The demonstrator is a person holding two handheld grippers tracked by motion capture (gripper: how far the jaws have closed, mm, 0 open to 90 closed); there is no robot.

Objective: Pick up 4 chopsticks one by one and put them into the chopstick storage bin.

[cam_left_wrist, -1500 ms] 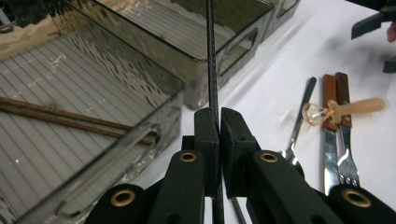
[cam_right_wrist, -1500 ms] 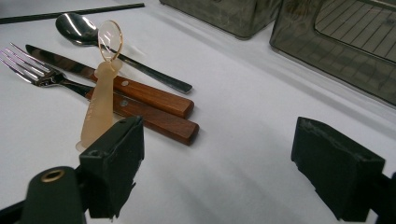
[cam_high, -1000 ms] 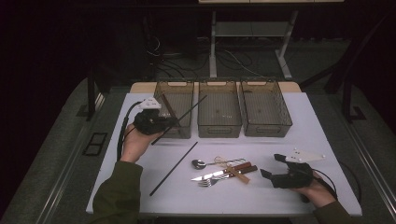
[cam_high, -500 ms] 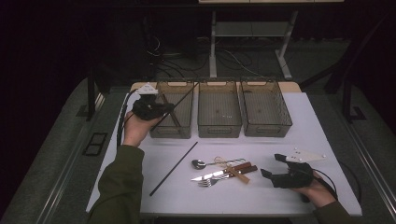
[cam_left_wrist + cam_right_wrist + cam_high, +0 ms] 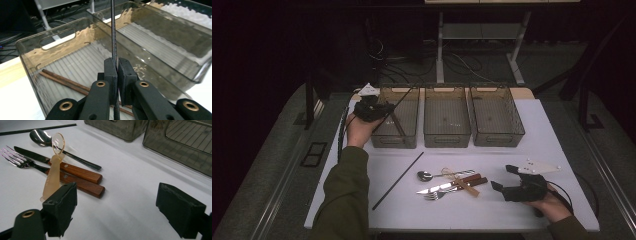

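White tabletop held three bins; left gripper clenched a black chopstick over the far-left bin, best lowered flat beside the brown pair; right gripper was released.

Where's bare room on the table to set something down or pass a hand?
Free: the strip between the three bins and the cutlery pile, and the right edge beyond the right gripper. Crowded: centre front, where spoon, knife and fork overlap, with a black chopstick lying diagonal to their left.
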